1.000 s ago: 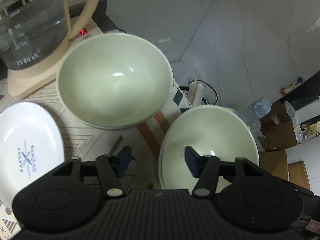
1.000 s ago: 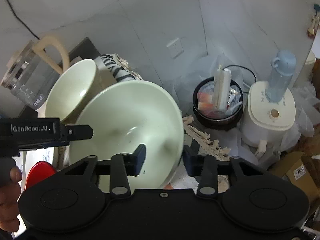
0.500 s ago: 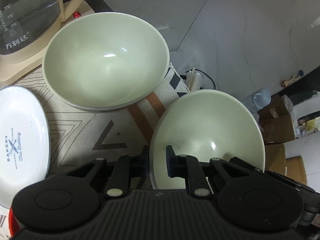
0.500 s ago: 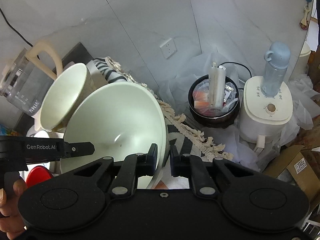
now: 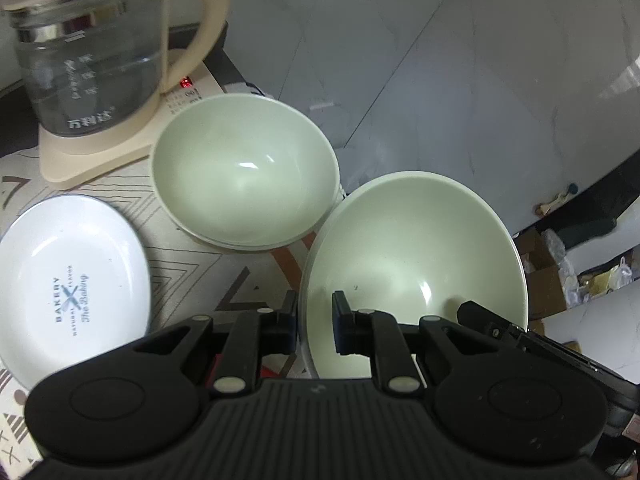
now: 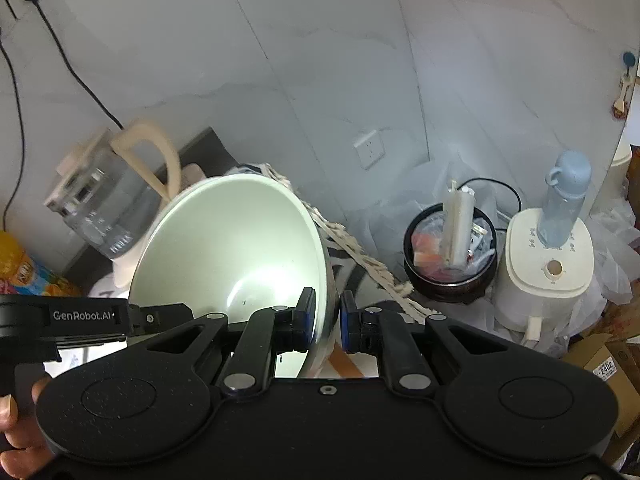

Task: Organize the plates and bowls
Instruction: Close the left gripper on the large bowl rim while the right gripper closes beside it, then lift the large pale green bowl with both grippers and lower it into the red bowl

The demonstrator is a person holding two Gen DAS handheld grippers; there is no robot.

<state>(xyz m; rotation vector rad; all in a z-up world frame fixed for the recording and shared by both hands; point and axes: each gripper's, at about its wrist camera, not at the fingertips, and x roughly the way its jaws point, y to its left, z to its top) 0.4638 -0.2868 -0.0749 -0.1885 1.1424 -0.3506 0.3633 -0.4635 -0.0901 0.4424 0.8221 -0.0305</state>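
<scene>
Right now my left claw (image 5: pixel 315 322) is clamped on the near rim of a pale green bowl (image 5: pixel 416 248), and my right claw (image 6: pixel 327 320) pinches the opposite rim of that same bowl, which tilts between them. A second green bowl (image 5: pixel 244 176) sits on the patterned desk (image 5: pixel 192 264) just beside it, near a white plate (image 5: pixel 68 276) and a glass kettle (image 5: pixel 88 60).

Readable lettering around the glass kettle (image 5: pixel 92 68)

Kettle: "万利达". White plate (image 5: pixel 68 280) beside it: "BAKERY NATURAL FLAVOR The Baking". Left gripper (image 6: pixel 64 320): "GenRobot.AI". Far cardboard box (image 6: pixel 612 372): "2402".
</scene>
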